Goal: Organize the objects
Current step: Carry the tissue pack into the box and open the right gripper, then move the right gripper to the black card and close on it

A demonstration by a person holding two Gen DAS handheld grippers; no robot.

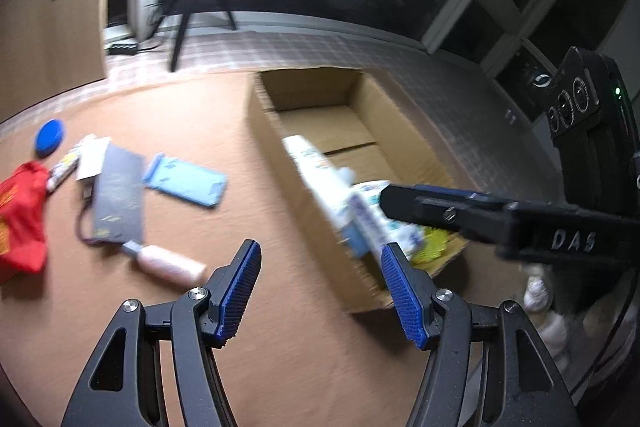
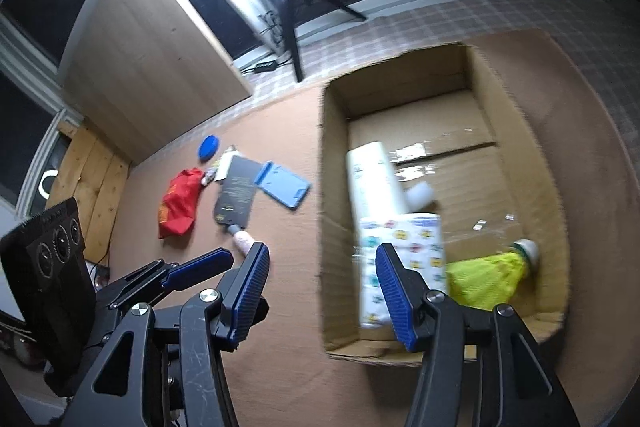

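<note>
An open cardboard box (image 1: 264,123) (image 2: 333,187) stands on the brown mat. Inside lie a white bottle (image 2: 372,183) (image 1: 316,167), a patterned white pack (image 2: 404,259) (image 1: 372,215) and a yellow mesh item (image 2: 488,275) (image 1: 434,243). My left gripper (image 1: 320,287) hovers open over the mat beside the box's near left corner, with nothing between its pads. My right gripper (image 2: 322,287) is open too, straddling the box's left wall with nothing held. In the left wrist view, one finger of the right gripper (image 1: 404,203) reaches over the box from the right.
Left of the box on the mat lie a cleaver with a pink handle (image 1: 120,199) (image 2: 236,203), a flat light-blue case (image 1: 186,181) (image 2: 286,187), a red bag (image 1: 20,219) (image 2: 180,203), a blue lid (image 1: 50,137) (image 2: 209,146) and a white card (image 1: 92,157). A tripod (image 1: 188,11) stands on the tiled floor beyond.
</note>
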